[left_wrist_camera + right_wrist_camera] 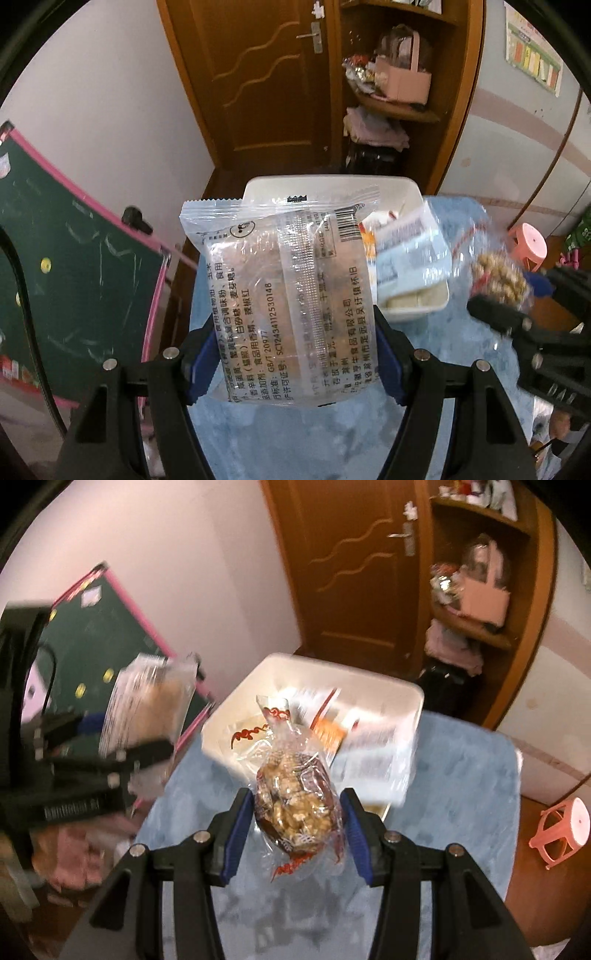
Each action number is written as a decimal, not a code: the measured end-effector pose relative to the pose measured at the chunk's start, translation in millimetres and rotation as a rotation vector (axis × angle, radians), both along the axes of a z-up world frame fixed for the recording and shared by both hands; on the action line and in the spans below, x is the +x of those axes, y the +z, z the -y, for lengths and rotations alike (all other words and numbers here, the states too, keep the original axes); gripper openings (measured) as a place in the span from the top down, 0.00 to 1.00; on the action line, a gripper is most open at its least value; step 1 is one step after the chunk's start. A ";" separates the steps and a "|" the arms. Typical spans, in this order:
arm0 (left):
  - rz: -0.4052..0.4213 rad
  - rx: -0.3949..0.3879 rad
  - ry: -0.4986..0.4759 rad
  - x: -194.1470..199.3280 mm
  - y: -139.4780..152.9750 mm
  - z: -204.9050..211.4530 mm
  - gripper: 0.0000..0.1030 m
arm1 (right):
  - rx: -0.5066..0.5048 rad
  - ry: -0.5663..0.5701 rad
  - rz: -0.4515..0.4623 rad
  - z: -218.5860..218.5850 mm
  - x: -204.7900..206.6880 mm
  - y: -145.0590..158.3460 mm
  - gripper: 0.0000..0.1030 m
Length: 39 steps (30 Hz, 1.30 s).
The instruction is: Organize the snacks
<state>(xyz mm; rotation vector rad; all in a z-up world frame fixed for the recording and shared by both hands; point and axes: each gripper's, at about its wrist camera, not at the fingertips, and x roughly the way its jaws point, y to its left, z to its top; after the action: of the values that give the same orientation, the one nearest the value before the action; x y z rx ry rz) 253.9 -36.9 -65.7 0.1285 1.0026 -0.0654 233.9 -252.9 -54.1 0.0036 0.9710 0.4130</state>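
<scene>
My left gripper is shut on a clear flat snack packet with black printed text, held up above the blue cloth. The right gripper is shut on a clear bag of peanut brittle with red print. Behind both stands a white plastic bin, also the white bin, holding several snack packets. In the left wrist view the right gripper and its peanut bag show blurred at right. In the right wrist view the left gripper with its packet shows blurred at left.
The table wears a blue cloth. A green chalkboard with a pink frame leans at left. A brown door and a wooden corner shelf with a pink bag stand behind. A pink stool sits on the floor at right.
</scene>
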 end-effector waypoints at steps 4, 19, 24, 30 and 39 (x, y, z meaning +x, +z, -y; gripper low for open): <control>0.027 -0.016 -0.033 21.8 9.5 -4.0 0.31 | -0.001 -0.076 0.024 -7.6 28.5 16.3 0.52; 0.067 -0.093 -0.086 130.2 3.3 -23.0 0.30 | -0.047 -0.279 0.007 -38.8 121.7 19.0 0.51; 0.045 -0.090 -0.081 157.0 -19.3 -20.9 0.23 | -0.061 -0.327 0.001 -44.4 140.2 7.2 0.51; 0.049 -0.092 -0.086 167.7 -29.6 -19.2 0.01 | -0.016 -0.351 -0.034 -44.0 142.8 -4.3 0.48; 0.052 -0.081 -0.101 161.3 -33.9 -17.2 0.01 | -0.032 -0.375 -0.025 -46.2 128.1 -1.2 0.43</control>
<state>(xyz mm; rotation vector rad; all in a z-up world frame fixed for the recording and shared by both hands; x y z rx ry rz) 415.2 -19.7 -99.6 0.1062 0.9401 -0.1933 362.0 -206.7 -55.3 0.1596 0.9765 0.0522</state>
